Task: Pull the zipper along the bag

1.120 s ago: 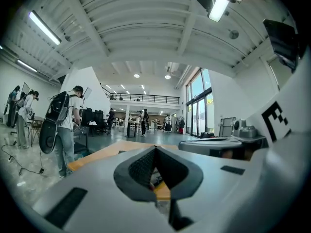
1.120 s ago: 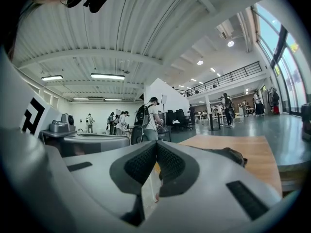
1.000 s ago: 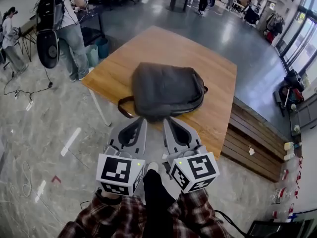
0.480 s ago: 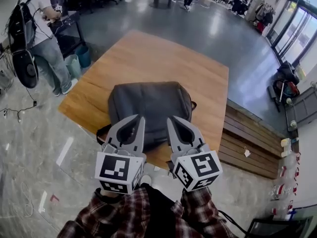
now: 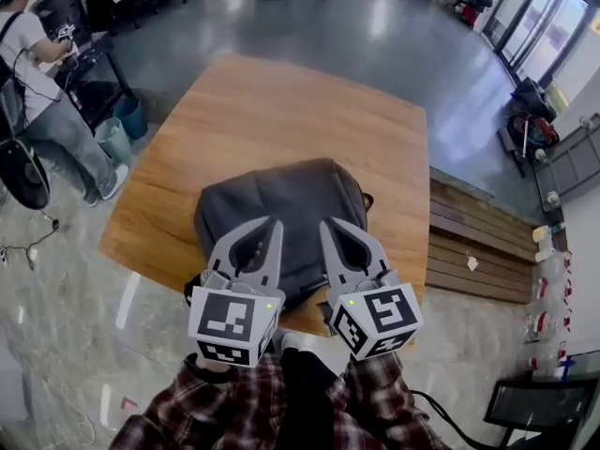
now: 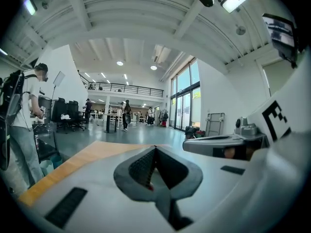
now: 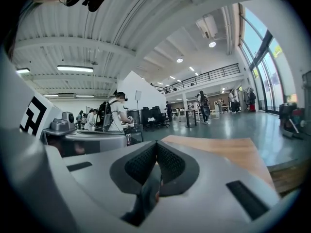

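"Have they started on the zipper yet?"

"No. Over the last second the person has walked up to the table (image 5: pixel 281 101). The bag (image 5: pixel 281 204) lay well ahead of the grippers a moment ago. Now it sits right under their tips, near the table's front edge."

"And the claws?"

"Both are clenched on nothing. The left gripper (image 5: pixel 274 223) has its jaws pressed tip to tip with only the hall beyond them, and the right gripper (image 5: pixel 325 223) is the same. They hang side by side over the near end of the bag. I can't say that either touches it."

"Where's the zipper pull?"

"I can't make it out from here. The bag is dark grey and lies flat, with a strap loop (image 5: pixel 367 198) poking out on its right. The zip line doesn't show."

"So what does closing in buy them?"

"Reach, I'd say. The approach looks about done, but the pulling itself isn't begun. One claw must open and take the pull, and the other should probably steady the fabric."

"Anything in the way?"

"No. A bystander (image 5: pixel 37 111) stands off to the left, well apart from the table."
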The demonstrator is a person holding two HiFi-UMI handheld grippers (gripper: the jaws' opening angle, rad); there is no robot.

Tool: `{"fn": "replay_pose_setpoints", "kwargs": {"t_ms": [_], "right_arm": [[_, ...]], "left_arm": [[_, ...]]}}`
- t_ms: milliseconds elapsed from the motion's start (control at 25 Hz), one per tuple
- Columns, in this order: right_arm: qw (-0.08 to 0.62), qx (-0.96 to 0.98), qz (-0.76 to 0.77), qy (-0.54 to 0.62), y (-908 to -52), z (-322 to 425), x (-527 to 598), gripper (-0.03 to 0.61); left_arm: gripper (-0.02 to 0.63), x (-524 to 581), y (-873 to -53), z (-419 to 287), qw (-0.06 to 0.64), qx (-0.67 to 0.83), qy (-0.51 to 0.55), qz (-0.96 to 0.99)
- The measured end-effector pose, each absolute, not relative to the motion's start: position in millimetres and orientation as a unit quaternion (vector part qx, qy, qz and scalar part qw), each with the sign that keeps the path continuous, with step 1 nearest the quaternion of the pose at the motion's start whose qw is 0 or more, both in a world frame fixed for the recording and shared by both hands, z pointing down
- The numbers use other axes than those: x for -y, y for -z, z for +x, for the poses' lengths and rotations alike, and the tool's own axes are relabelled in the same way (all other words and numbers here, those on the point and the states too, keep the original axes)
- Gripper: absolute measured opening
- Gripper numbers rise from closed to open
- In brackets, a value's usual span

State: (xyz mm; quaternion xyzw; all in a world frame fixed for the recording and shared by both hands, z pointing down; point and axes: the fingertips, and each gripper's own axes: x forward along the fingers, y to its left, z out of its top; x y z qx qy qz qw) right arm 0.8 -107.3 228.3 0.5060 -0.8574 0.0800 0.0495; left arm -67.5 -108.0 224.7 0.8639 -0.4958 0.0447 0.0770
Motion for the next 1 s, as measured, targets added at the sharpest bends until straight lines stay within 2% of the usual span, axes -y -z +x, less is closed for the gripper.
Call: {"fn": "replay_pose_setpoints", "kwargs": {"t_ms": [520,1000], "right_arm": [[0.081,0.829,0.54,-0.122,-267.3,14.6,119.3,0.011],[0.172,0.806,0.517,-0.23,-401.9,31.7,92.7,0.011]], "left_arm": [[0.008,129.5,-273.1,-56.4,0.127,0.46,-0.076,0.875],[0.008,105.4,-439.4,-25.4,0.251,0.422,-0.2,0.848]]}}
